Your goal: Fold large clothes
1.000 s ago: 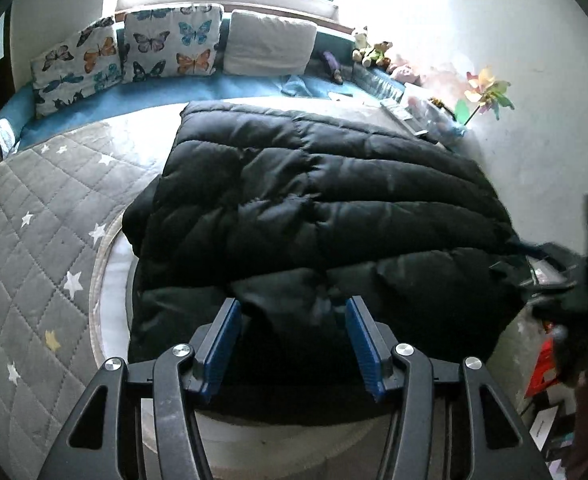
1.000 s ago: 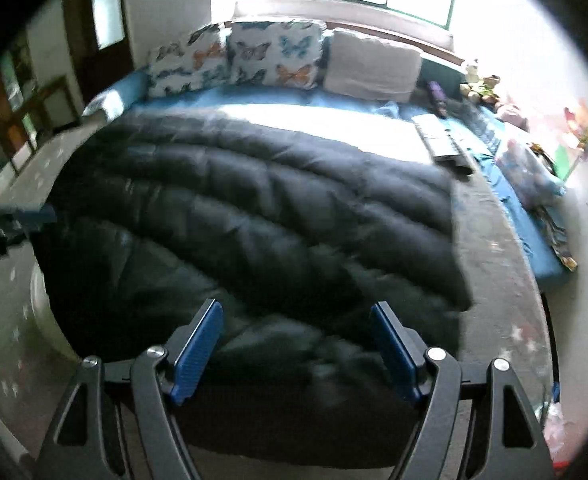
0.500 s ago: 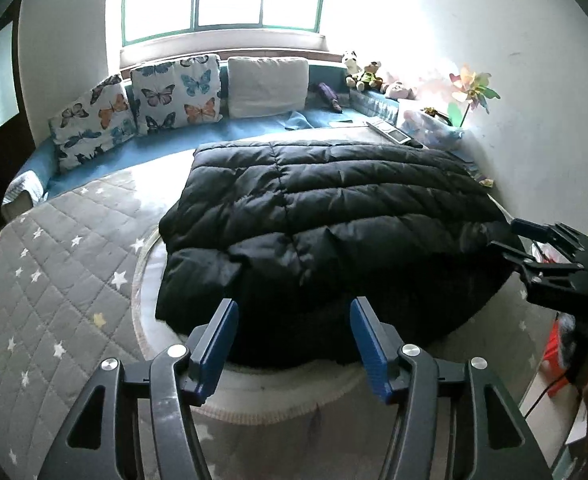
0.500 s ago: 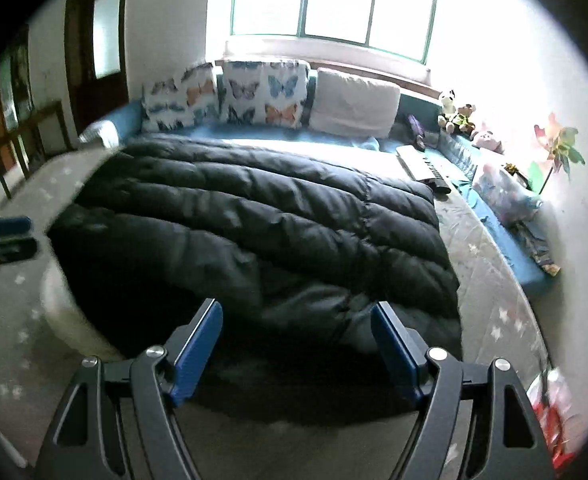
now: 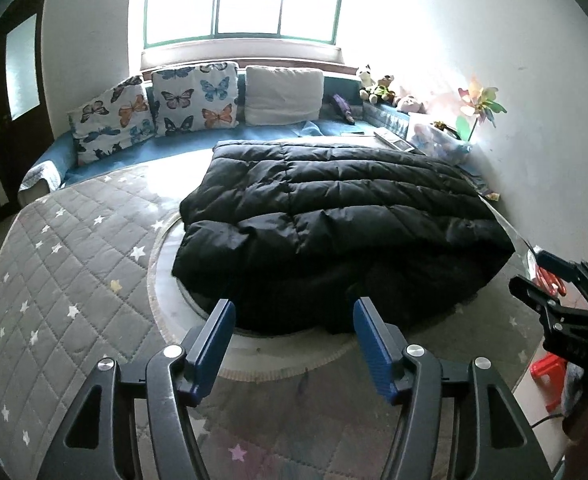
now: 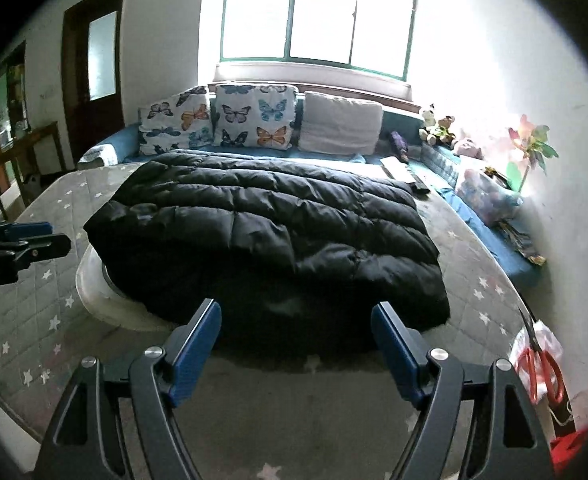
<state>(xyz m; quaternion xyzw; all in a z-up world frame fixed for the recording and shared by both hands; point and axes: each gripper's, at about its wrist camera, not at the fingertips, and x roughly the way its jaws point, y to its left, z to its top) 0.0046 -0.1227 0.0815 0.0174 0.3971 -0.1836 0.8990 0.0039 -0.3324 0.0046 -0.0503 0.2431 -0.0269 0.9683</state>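
Observation:
A large black puffer coat (image 5: 333,216) lies folded on a round white mat (image 5: 162,256) on the grey star-quilted bed; it also shows in the right wrist view (image 6: 270,236). My left gripper (image 5: 294,320) is open and empty, held back from the coat's near edge. My right gripper (image 6: 294,320) is open and empty, also back from the coat. The right gripper shows at the right edge of the left wrist view (image 5: 561,280). The left gripper shows at the left edge of the right wrist view (image 6: 18,240).
Butterfly pillows (image 5: 194,96) and a white pillow (image 5: 284,94) line the blue bench under the window. Soft toys (image 5: 377,88) and a paper pinwheel (image 5: 479,106) stand by the right wall. Red scissors (image 6: 541,372) lie at the bed's right edge. A red stool (image 5: 547,372) stands below.
Both grippers have pulled back and up from the coat, which now looks smaller and farther away. The coat lies still. Both stay open.

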